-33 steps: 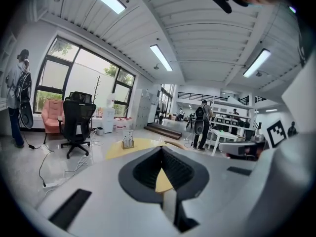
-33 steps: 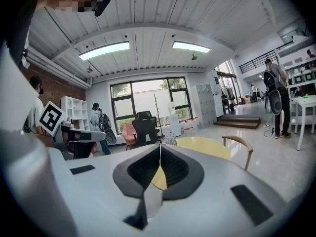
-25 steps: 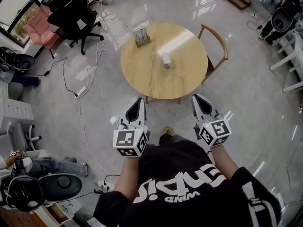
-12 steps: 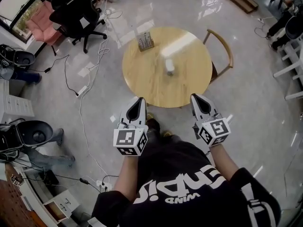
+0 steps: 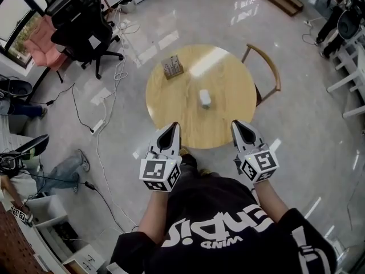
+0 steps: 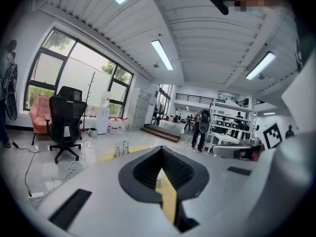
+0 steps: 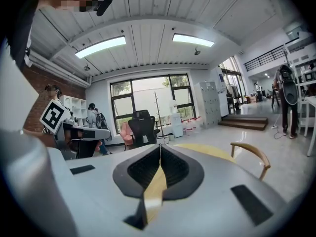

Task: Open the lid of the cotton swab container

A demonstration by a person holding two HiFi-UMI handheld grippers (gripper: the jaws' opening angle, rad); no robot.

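Observation:
A small white cotton swab container (image 5: 205, 99) stands upright near the middle of the round wooden table (image 5: 171, 104), lid on. My left gripper (image 5: 175, 126) and right gripper (image 5: 235, 123) are held side by side at the table's near edge, short of the container, both pointing toward it. Both are shut with nothing between the jaws. In the left gripper view the left gripper (image 6: 160, 150) shows its jaws together, and a strip of the table (image 6: 106, 156) lies beyond. The right gripper (image 7: 159, 146) looks the same in the right gripper view. The container is hidden in both gripper views.
A small rack (image 5: 173, 67) with upright items sits at the table's far left. A wooden chair (image 5: 267, 67) is tucked in at the table's right. Black office chairs (image 5: 80, 30), floor cables (image 5: 105, 124) and a white desk (image 5: 353, 73) surround the table.
The person has stepped toward the table. It now lies closer to both grippers, whose tips have reached its near edge. Both grippers stay shut.

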